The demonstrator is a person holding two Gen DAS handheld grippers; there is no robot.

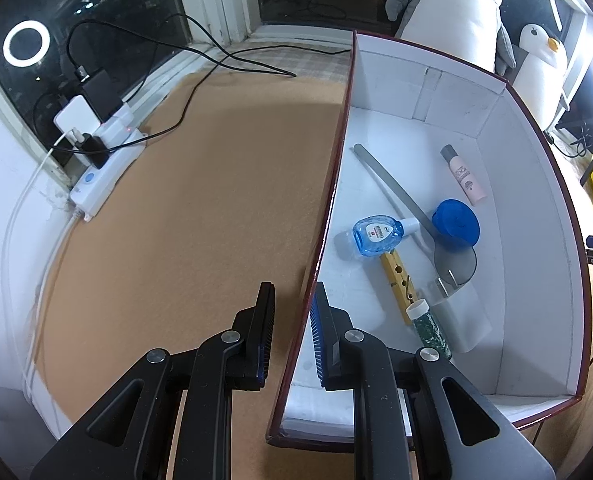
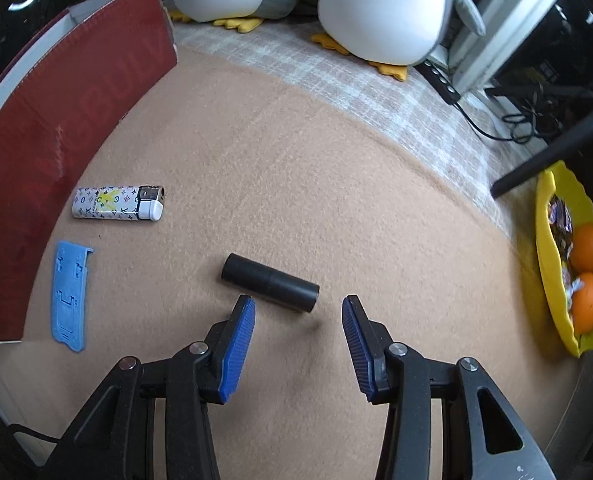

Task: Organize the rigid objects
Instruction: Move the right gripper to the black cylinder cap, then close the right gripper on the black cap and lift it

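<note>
- Matte black and smooth, the cylinder (image 2: 269,282) lies on its side on the tan felt mat (image 2: 296,160).
- It lies just ahead of the right gripper (image 2: 298,312), whose ribbed blue pads stand spread, touching nothing.
- The left gripper (image 1: 294,300) straddles the box wall (image 1: 328,200), jaws narrowly apart; whether they pinch it, I cannot tell.
- A patterned lighter (image 2: 118,203) and flat blue plastic piece (image 2: 70,294) lie beside the box's red outside.
</note>
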